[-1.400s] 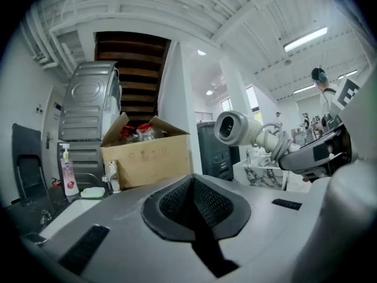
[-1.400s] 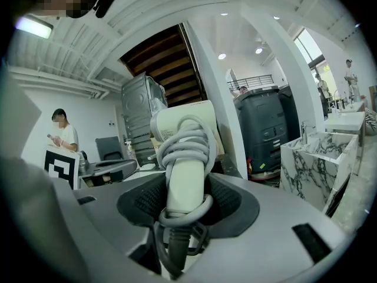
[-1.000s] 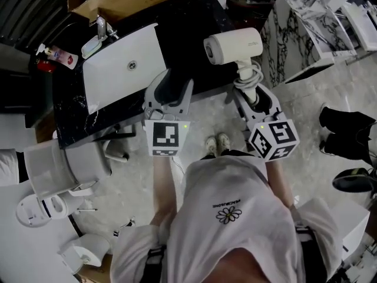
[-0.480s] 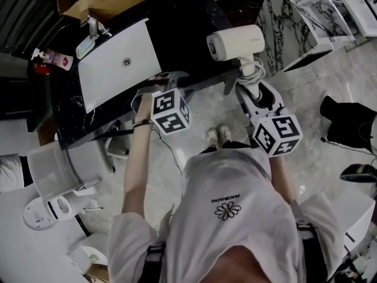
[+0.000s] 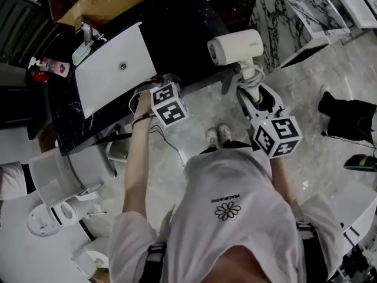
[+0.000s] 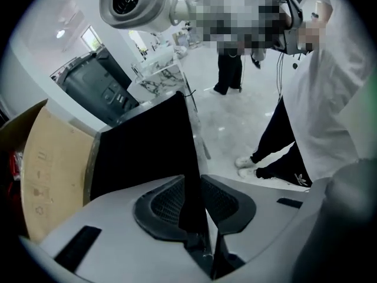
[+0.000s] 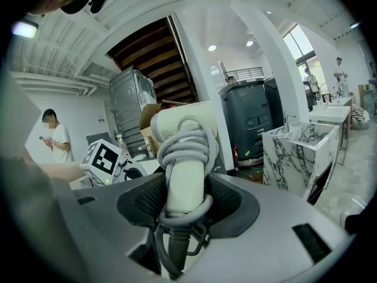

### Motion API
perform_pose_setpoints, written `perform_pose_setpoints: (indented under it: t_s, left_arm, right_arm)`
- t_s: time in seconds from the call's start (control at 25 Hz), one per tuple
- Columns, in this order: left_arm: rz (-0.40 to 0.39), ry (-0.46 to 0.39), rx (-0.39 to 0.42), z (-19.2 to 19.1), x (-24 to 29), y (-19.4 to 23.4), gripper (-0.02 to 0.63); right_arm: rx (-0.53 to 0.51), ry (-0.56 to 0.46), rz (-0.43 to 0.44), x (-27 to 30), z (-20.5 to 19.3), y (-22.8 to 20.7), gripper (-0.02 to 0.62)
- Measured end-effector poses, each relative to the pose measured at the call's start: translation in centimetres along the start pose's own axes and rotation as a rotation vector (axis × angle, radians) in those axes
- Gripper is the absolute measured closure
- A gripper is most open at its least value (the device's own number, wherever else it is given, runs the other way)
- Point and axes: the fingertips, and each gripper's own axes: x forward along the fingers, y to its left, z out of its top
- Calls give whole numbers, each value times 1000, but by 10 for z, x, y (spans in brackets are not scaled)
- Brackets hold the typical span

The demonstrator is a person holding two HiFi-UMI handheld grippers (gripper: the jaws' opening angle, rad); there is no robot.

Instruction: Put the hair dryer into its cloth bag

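**Dryer held ready as bag is gripped at desk edge**

A person stands at a black desk (image 5: 177, 28) with a hand-held gripper in each hand. The right hand-held gripper (image 7: 187, 199) is clenched on the handle of the pale hair dryer (image 7: 185, 158), its grey cord (image 7: 182, 137) looped round that handle, and holds it barrel-up above the desk's near edge. The left hand-held gripper (image 6: 197, 199) points steeply down at that same edge. Its jaws are closing, with a thin fold of black fabric between the pads, which appears to be the cloth bag (image 6: 147, 152). From the head camera the bag is hard to tell from the dark desk top.

The step in hand looks like taking hold of the bag so that it can be opened. It will probably go best if the left pads catch only one layer at the mouth, since pinching both layers would seal the opening. Once the grip is firm, lifting that layer should let the mouth gape. The dryer would likely enter most easily barrel first, with the cord loops kept tight on the handle so that nothing snags the hem.
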Motion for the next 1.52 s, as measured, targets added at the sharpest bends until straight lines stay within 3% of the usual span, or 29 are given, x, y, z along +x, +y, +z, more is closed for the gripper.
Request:
perform_pose_setpoints:
  t_s: [0.2,0.52,0.72,0.84,0.96,1.12,1.28,1.52]
  left_arm:
    - [32,9,-38,0,1,5,578]
    - [46,-100,-202,6,-13,23,586]
    - [103,-239,-374,18,-41,51,586]
    - [142,-302,-407,27,-57,64,586]
    - [181,-357,-423,35,-68,76,586]
    - [214,-383,-444,35,-74,85,586]
    - [217,-399,-461,34,-78,84,586]
    - [221,-410,-461,35,-84,84,586]
  right_arm:
    - [-18,11,2,-1,-3,2,402]
    - [-33,12,29,0,2,7,402]
    - [78,61,189,-2,-3,20,402]
    - [64,134,281,-7,-14,31,402]
    - [92,243,442,-15,-29,51,402]
    - [126,407,590,-24,-50,73,403]
    - [150,495,601,-27,-67,76,403]
    - [139,577,524,-16,-86,66,403]
